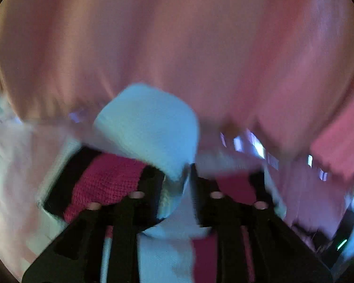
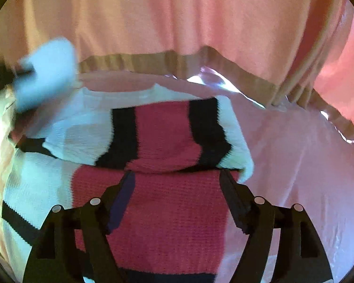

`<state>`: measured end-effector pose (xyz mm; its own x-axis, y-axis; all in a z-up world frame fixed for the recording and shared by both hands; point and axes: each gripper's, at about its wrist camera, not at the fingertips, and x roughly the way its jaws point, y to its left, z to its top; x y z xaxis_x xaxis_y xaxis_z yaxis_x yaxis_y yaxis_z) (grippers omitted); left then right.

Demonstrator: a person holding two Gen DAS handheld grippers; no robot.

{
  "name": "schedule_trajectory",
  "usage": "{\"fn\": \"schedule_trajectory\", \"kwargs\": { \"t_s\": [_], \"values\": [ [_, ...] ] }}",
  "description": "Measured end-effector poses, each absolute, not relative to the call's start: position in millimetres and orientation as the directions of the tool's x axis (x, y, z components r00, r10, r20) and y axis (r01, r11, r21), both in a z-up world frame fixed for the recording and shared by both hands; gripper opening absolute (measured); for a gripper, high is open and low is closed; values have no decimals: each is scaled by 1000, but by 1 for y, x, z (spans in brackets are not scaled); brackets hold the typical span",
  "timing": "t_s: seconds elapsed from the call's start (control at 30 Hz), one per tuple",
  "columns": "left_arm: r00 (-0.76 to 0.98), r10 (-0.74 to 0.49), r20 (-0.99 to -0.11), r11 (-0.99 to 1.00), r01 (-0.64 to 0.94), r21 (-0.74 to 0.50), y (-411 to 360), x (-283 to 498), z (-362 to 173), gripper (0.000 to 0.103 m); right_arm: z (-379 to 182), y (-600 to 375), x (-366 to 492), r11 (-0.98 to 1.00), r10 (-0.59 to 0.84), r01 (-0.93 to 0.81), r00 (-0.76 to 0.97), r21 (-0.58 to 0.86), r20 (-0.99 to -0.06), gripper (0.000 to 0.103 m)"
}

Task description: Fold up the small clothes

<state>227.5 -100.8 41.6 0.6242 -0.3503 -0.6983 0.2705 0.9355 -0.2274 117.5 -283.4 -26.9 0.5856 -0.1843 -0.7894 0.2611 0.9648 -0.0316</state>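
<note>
Fold's partway, I'd judge: the sweater [image 2: 153, 141] is lying on the pink sheet [image 2: 306, 165] w/ its right side already doubled over, while the white sleeve [image 1: 148, 127] is still being carried, so that side plus final tidying are left. Left gripper [image 1: 177, 176] is pinching the sleeve cuff tight btwn its fingers. Right gripper [image 2: 177, 181] is hovering spread wide, holding nothing. Only the right view is showing the whole garment & the curtain [image 2: 177, 23] hem; left view's blurred, close-up on the grip.

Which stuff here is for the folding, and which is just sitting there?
For the folding:
- striped knit sweater
- left claw, pinching the sweater's white cuff
- right claw, open over the sweater

Just there:
- pink curtain
- shiny pink table cover
</note>
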Motion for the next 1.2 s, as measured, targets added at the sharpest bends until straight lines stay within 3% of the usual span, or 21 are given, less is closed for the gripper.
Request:
{"fn": "schedule_trajectory", "kwargs": {
  "t_s": [0.03,0.2,0.3,0.5,0.7,0.9,0.93,0.97,1.0,1.03,1.1,1.2],
  "values": [
    [598,-316,-736,946,258,-196,-117,220,19,54,-30,-288,118,965,-181,259,572,-33,-800,72],
    [531,-232,-815,971,177,-161,-105,194,-23,64,-35,-309,118,960,-190,277,557,-35,-808,72],
    [575,-190,-796,982,105,-159,-73,162,-21,83,-32,-316,120,960,-149,279,579,24,-802,72],
    [643,-105,-759,994,42,-102,-39,166,-16,85,-21,-291,145,954,29,222,606,204,-795,73],
    [610,-106,-785,994,69,-80,-31,172,-24,85,-13,-232,227,964,24,206,561,167,-828,73],
    [610,-95,-787,995,31,-96,-6,180,-20,86,-52,-194,299,970,-66,241,415,39,-907,73],
    [608,-97,-788,995,28,-101,-1,181,-20,86,-63,-192,305,967,-100,255,388,3,-916,69],
    [604,-99,-791,994,29,-102,2,182,-21,86,-71,-192,307,966,-106,260,379,-4,-919,39],
    [598,-94,-796,995,29,-95,6,183,-22,86,-74,-194,307,966,-91,259,385,13,-918,19],
    [593,-91,-800,995,29,-92,9,183,-23,86,-71,-198,305,963,-76,265,404,37,-911,8],
    [586,-99,-805,994,24,-105,17,184,-22,86,-49,-207,293,961,-14,248,480,120,-877,7],
    [592,-103,-800,992,7,-123,24,185,-19,86,12,-231,238,956,99,138,679,258,-728,7]
  ]
}}
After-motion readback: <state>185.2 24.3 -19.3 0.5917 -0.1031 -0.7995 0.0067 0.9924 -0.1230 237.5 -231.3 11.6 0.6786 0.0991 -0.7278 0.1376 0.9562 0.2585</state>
